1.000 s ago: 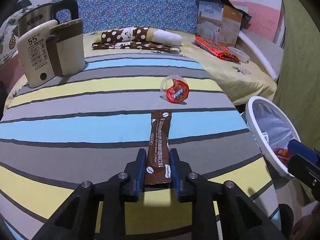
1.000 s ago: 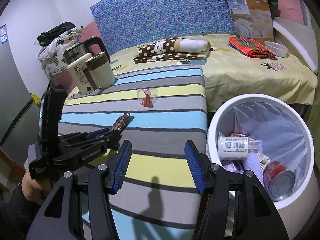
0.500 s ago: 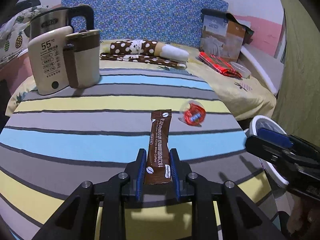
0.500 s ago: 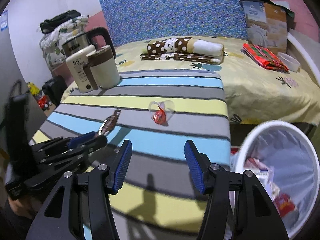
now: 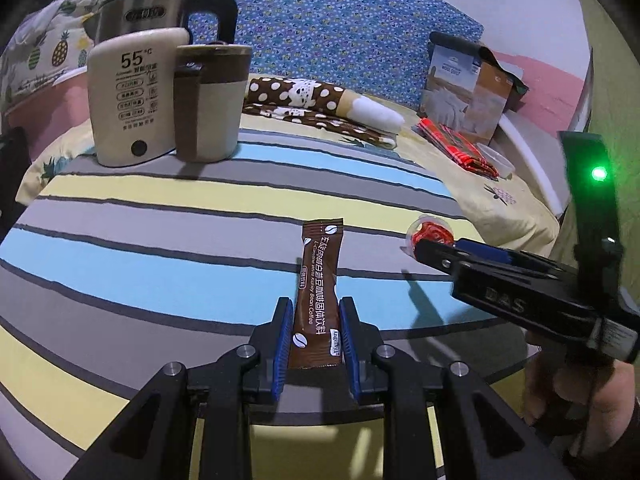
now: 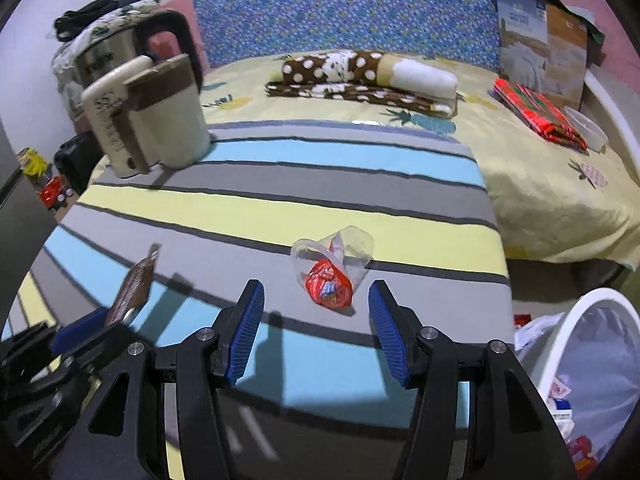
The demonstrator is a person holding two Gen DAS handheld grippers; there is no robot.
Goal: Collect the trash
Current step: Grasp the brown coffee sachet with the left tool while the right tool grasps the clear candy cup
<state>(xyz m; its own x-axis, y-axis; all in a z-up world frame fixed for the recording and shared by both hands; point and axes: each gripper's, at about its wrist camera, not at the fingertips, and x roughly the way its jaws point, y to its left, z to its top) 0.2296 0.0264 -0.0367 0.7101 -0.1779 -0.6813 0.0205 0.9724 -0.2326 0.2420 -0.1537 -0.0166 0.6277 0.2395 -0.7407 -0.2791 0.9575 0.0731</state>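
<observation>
Left gripper [image 5: 314, 336]: pinching the lower end of a brown coffee sachet [image 5: 319, 292] between its blue pads, the sachet sticking out forward above the counter.
Right gripper [image 6: 316, 322]: spread, nothing between the pads; it hovers over the counter just short of the clear cup.
Right gripper from the left wrist view [image 5: 476, 256]: comes in from the right, its tip close to the clear cup; a green light glows on its body.
Hand [image 5: 580, 396]: holds the right gripper's handle at the right edge of the left wrist view.
Clear cup [image 6: 332, 264]: a clear plastic cup lying on its side on the counter with a red wrapper inside, just ahead of the right gripper; to the right of the coffee sachet in the left wrist view [image 5: 428, 236].
Counter [image 6: 280, 208]: covered in a cloth striped blue, grey and yellow.
Bin [image 6: 560, 344]: white, lined with a bag, trash in it; it stands off the counter's right side, low at the right of the clear cup.
Kettle [image 5: 160, 52]: steel with a black handle, at the counter's far left corner, behind a cream warmer [image 5: 128, 100] and a cream and brown mug [image 5: 210, 100], all well beyond the clear cup.
Bed [image 6: 540, 184]: behind the counter, in a yellow sheet, with a polka-dot roll [image 6: 360, 72].
</observation>
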